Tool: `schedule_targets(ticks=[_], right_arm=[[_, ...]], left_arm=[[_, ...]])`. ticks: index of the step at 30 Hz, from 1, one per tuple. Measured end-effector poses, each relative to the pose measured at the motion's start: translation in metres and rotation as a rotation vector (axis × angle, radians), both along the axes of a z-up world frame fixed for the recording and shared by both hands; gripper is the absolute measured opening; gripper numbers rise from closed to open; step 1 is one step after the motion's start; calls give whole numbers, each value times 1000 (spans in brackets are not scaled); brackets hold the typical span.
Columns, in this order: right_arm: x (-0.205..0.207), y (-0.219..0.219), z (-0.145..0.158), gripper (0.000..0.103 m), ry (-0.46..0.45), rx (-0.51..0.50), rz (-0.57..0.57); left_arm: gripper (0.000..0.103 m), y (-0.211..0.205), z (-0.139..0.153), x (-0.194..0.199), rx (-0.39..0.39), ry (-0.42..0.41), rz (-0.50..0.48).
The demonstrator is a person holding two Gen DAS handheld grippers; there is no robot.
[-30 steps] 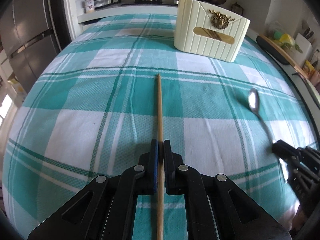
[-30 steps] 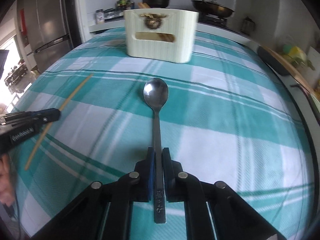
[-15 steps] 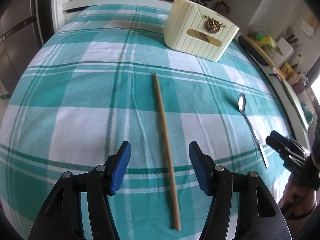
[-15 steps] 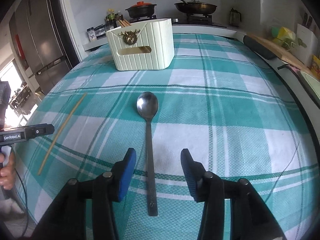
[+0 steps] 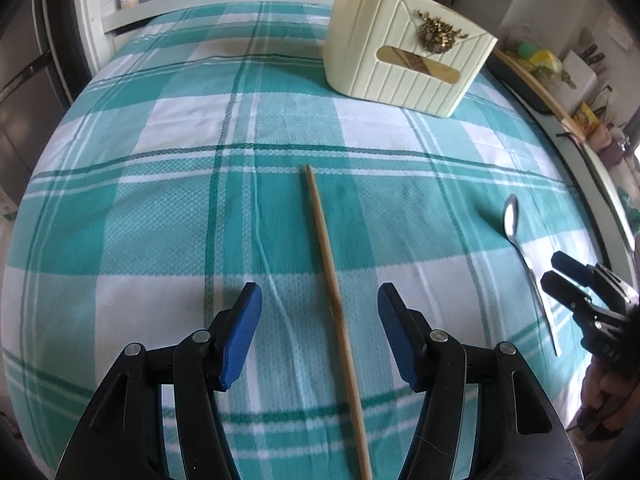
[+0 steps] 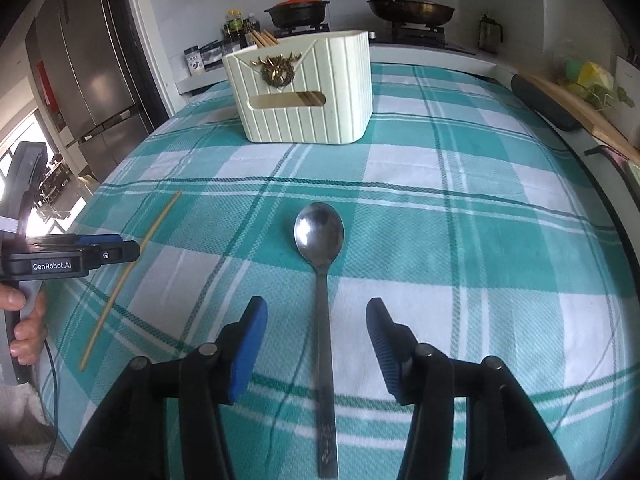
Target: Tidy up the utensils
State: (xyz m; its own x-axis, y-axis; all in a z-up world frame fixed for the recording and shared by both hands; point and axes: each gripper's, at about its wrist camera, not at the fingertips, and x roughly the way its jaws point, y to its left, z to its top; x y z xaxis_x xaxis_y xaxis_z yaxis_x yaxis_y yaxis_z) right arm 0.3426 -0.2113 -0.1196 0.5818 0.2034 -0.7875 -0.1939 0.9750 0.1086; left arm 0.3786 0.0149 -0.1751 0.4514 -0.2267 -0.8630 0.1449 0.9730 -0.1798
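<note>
The left tool [image 5: 319, 330] hangs over the table with its blue-padded jaws spread wide and nothing between the pads. The chopstick [image 5: 333, 304] lies flat on the checked cloth [image 5: 160, 208] in the gap between them, untouched, its far tip pointing roughly toward the holder. The right tool [image 6: 312, 346] is just as wide apart and just as empty. The spoon [image 6: 322, 280] lies between its pads, bowl away from the tool and handle running back beneath it.

Both pieces look easy to lift but awkward to pinch. The chopstick seems light, stiff and thin, so it would likely roll or swing if caught near an end. I would take it around the middle, pads square across it and pressed down close to the cloth. The spoon is polished metal, probably a little heavier and slippery. Its flat handle, somewhere behind the neck, looks the safest place to take hold; the rounded bowl would probably slide out.

Farther up the table stands the cream ribbed holder [image 6: 308, 92], upright, well apart from both pieces. A few chopsticks already poke out of its top. To my eye this is where the two loose pieces belong, and neither has been lifted yet.
</note>
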Motion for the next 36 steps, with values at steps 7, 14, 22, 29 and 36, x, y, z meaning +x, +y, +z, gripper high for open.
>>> schedule_targets(ticks=[7, 14, 22, 29, 36], right_arm=[[23, 2, -10, 53, 5, -34, -4], [32, 9, -14, 53, 11, -50, 24], [53, 24, -18, 53, 11, -98, 12], [55, 22, -16, 36, -25, -67, 5], [27, 11, 24, 36, -153, 54, 40]], left_arm=[[60, -1, -1, 14, 0, -3, 17], [58, -9, -3, 20, 46, -24, 12], [21, -15, -3, 20, 78, -36, 16], [3, -9, -3, 19, 24, -57, 41], [3, 9, 38, -4, -69, -200, 80]])
